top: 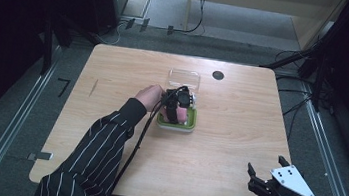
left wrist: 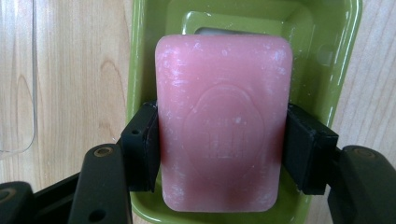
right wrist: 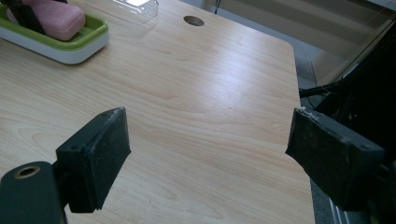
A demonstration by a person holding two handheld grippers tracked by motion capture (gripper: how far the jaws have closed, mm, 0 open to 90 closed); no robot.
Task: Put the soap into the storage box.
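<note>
- Two black jaw pads of the left gripper (left wrist: 219, 154) press against the long sides of a pink rounded bar of soap (left wrist: 223, 121), one pad on each side, so the gripper is clamped on the bar.
- Seen along the left gripper's own jaws, the soap lies between the pads and runs away from them, with an oval stamp on its upper face and pale scuffs near its corners.
- Beneath and around the soap sits a green rectangular plastic soap dish (left wrist: 336, 56); its rim shows on both sides of the pads and beyond the far end of the bar. Whether the bar rests on the dish floor or is held just above it cannot be told.
- From the high view, the left gripper (top: 177, 109) points down into the dish (top: 191, 125), and the person's left hand (top: 150, 96) grips its body, with a black-and-white striped sleeve (top: 101, 144) trailing back toward the table's near edge.
- Just beyond the left gripper lies a clear plastic lid (top: 184, 78) flat on the light wooden table (top: 114, 80), and a little further off a dark round hole (top: 218, 75) in the tabletop.
- Well apart from the left gripper, at the table's near right corner, the right gripper (top: 265, 173) hovers with its jaws spread wide and nothing between them; its own view shows bare wood between the two pads (right wrist: 95, 158).
</note>
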